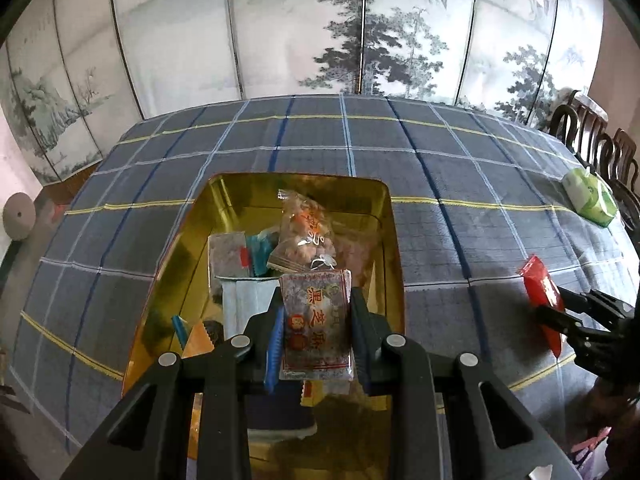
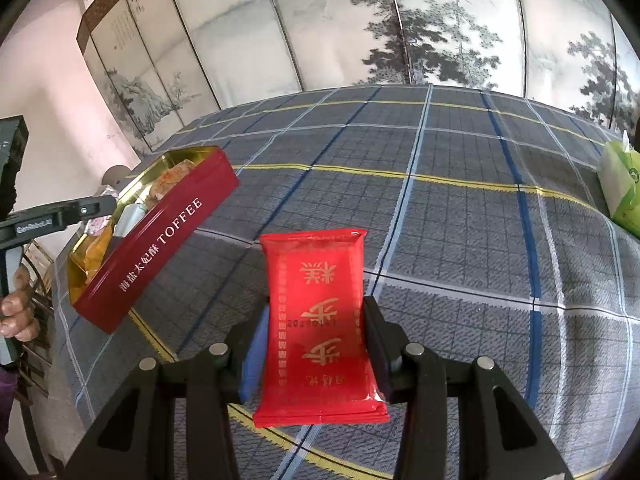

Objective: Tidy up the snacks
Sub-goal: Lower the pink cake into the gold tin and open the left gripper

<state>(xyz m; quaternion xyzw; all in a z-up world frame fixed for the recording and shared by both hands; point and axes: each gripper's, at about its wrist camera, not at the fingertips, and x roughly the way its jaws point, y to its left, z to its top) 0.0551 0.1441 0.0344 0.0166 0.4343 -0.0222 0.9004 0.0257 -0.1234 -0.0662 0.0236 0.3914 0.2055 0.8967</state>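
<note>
My left gripper point(image 1: 316, 300) is shut on a clear sesame snack packet point(image 1: 316, 320) with red print, held over the open toffee tin point(image 1: 390, 236). The tin is gold inside and holds several wrapped snacks, among them a clear bag of brown pieces point(image 1: 304, 236). In the right wrist view the same tin point(image 2: 160, 240) shows its red side at the left, with the left gripper's finger point(image 2: 72, 210) over it. My right gripper point(image 2: 316, 320) is shut on a red snack packet point(image 2: 320, 320) with gold characters, above the plaid cloth. That red packet point(image 1: 540, 296) also shows at the right of the left wrist view.
A blue-grey plaid tablecloth point(image 2: 440, 200) covers the table. A green tissue pack point(image 1: 590, 196) lies at the far right edge. Dark wooden chairs point(image 1: 600, 148) stand behind it. A painted folding screen point(image 1: 320, 20) backs the table. A person's hand point(image 2: 16, 312) grips the left handle.
</note>
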